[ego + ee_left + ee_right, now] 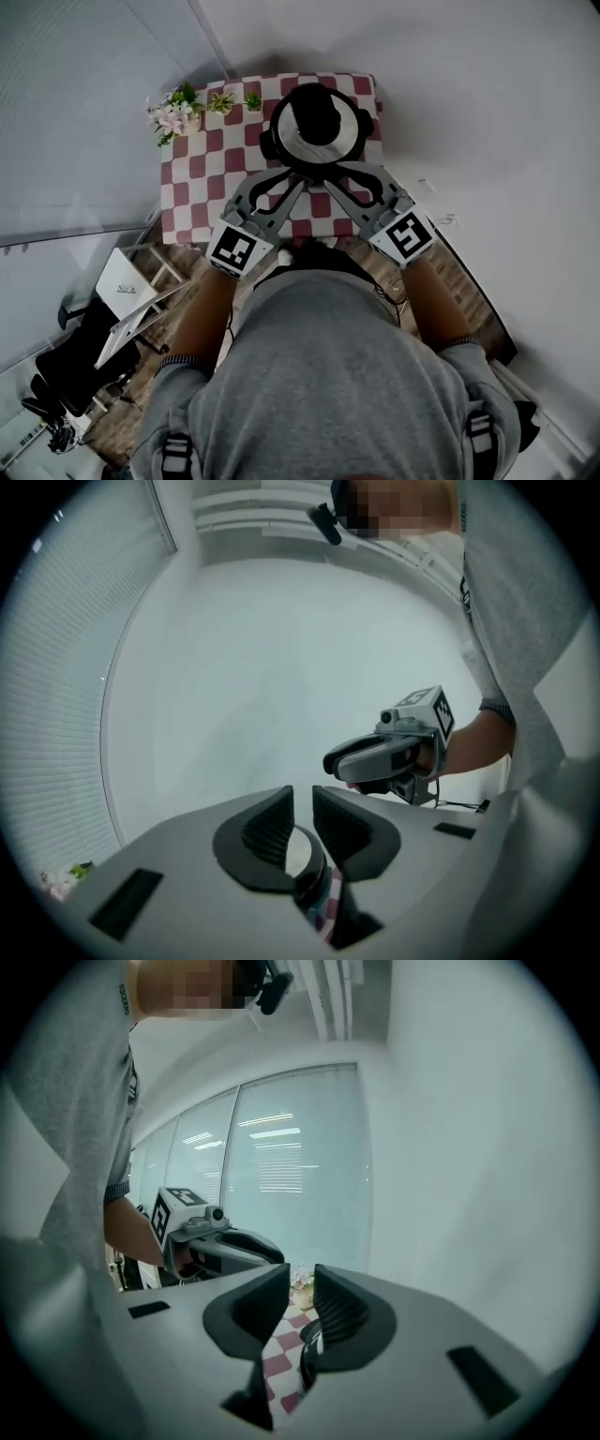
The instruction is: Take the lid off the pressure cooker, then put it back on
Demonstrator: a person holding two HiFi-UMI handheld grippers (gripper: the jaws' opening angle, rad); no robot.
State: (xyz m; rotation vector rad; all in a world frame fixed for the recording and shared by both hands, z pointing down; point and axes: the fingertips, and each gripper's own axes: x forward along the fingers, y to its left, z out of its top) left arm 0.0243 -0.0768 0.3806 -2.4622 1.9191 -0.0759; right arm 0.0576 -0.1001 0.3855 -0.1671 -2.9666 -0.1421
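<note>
The steel pressure cooker point(314, 129) stands at the far end of the red-and-white checked table point(202, 178), its lid with the black handle point(315, 108) sitting on it. Both grippers hang in the air on the near side of the pot, pointing toward each other. My left gripper point(292, 185) point(302, 822) has its jaws a narrow gap apart with nothing between them. My right gripper point(343, 180) point(302, 1309) stands the same way, holding nothing. Under each pair of jaws a sliver of the pot's rim point(307, 860) point(309, 1346) shows. Neither gripper touches the cooker.
A bunch of pink and white flowers point(173, 117) and two small potted plants point(222, 101) line the table's far left edge. A white stool point(127, 281) and a black office chair point(75, 361) stand on the floor at left. White walls close in behind and to the right.
</note>
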